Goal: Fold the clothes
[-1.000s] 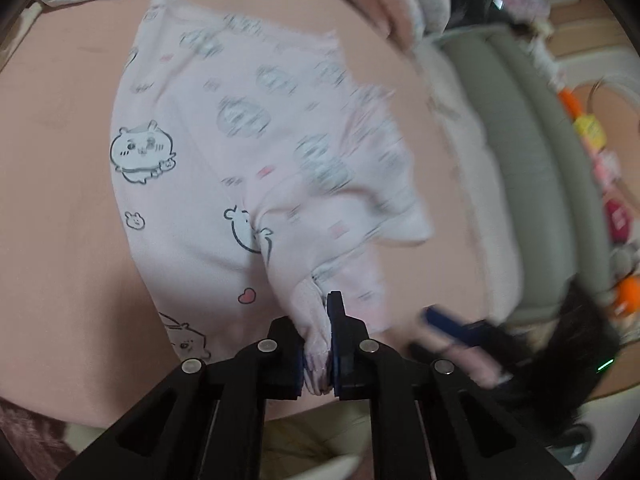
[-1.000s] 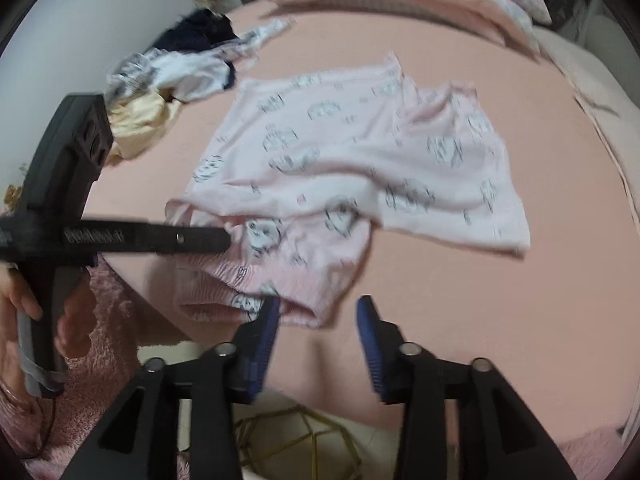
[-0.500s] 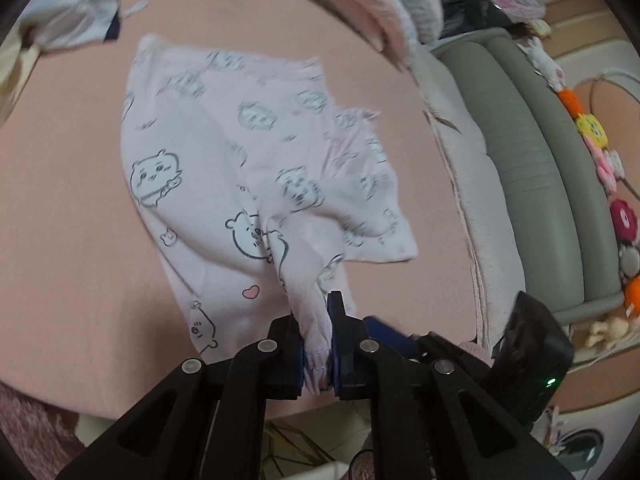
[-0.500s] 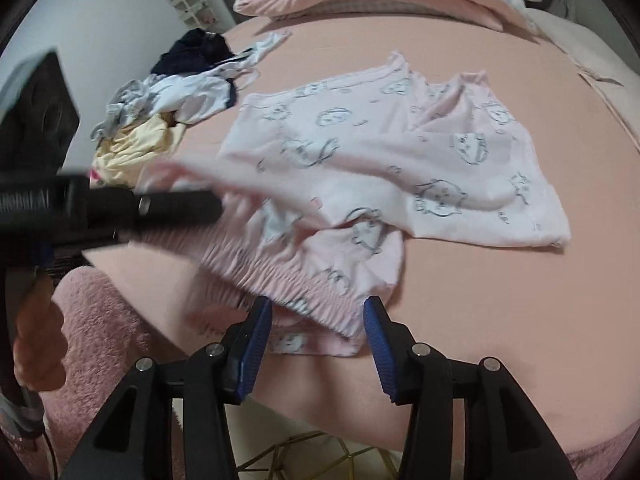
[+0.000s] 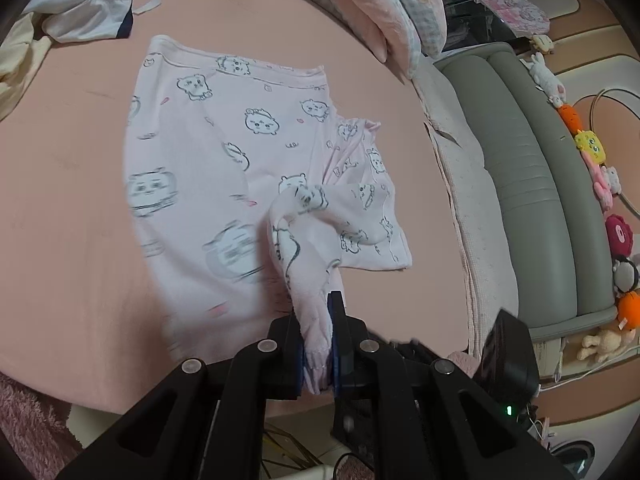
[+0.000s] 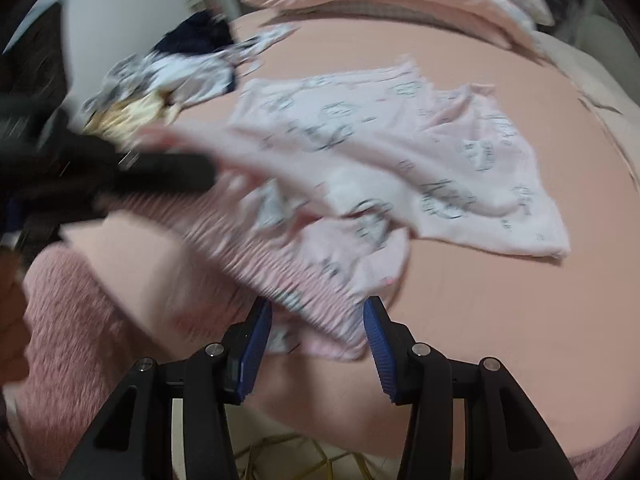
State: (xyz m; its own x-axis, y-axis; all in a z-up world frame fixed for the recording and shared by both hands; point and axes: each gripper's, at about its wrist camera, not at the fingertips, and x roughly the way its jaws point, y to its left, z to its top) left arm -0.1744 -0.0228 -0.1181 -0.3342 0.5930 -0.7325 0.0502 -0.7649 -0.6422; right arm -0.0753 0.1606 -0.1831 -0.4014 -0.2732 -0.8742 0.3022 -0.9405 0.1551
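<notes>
A pale pink garment (image 5: 200, 140) printed with cartoon animals lies spread on the pink bed (image 5: 60, 200). My left gripper (image 5: 318, 344) is shut on a bunched edge of it, and that edge is lifted off the bed. In the right wrist view the same garment (image 6: 440, 152) is blurred, and its ribbed elastic waistband (image 6: 280, 264) hangs just ahead of my right gripper (image 6: 318, 340). That gripper is open, its blue pads (image 6: 256, 340) on either side of the waistband's end without closing on it. A black finger (image 6: 172, 168) of the left tool shows at the left, holding the cloth up.
A pile of white, navy and yellow clothes (image 5: 80, 12) lies at the bed's far corner. Pillows and a folded quilt (image 5: 392, 8) line the far side. A grey cushioned bench (image 5: 540, 160) with plush toys (image 5: 592, 148) runs along the right. A pink rug (image 6: 68, 340) lies below the bed edge.
My left gripper has raised the held edge, drawing the cloth up into a fold. My right gripper has moved in until the ribbed waistband sits between its open fingers.
</notes>
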